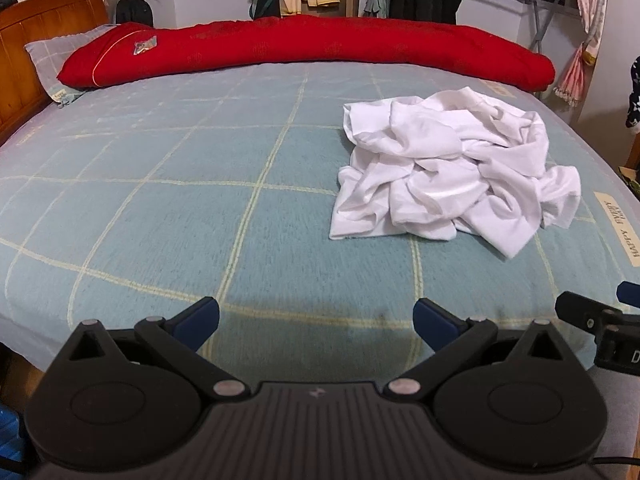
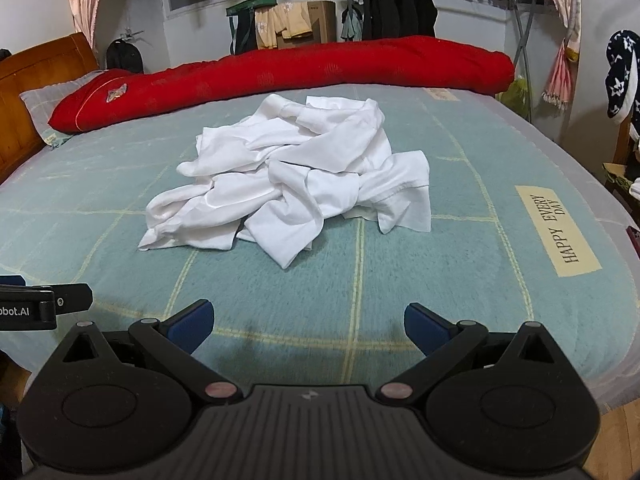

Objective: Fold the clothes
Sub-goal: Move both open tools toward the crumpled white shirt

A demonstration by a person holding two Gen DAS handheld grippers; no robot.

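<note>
- While both grippers hang over the near edge of the bed, a crumpled white garment (image 2: 296, 176) lies in a loose heap on the teal checked blanket (image 1: 168, 200), untouched by either tool.
- From the left wrist view the heap (image 1: 452, 172) sits toward 1 o'clock, well apart from the left gripper (image 1: 316, 318); from the right wrist view it sits near 12 o'clock, slightly to the 11 o'clock side, and well apart from the right gripper (image 2: 306, 320).
- Left gripper: jaws spread wide, the blue pads (image 1: 198, 320) far apart with only bare blanket between them; it has hold of nothing.
- Right gripper: jaws likewise spread wide, its blue pads (image 2: 190, 324) separated by bare blanket; nothing is held.
- Part of the right gripper (image 1: 600, 328) shows at 3 o'clock in the left wrist view, and part of the left gripper (image 2: 36, 304) shows at 9 o'clock in the right wrist view, so the two tools are side by side.
- A long red bolster (image 1: 312, 46) lies across the far side of the bed at 12 o'clock, its left end resting over a grey checked pillow (image 1: 52, 56) by the wooden headboard (image 1: 24, 52) at 10 o'clock.
- A cream label reading "HAPPY EVERY DAY" (image 2: 556, 230) is on the blanket at 2 o'clock in the right wrist view, well to the right of the garment.
- Dark jackets (image 2: 396, 4) hang on a rack beyond the bed at 12 o'clock.
</note>
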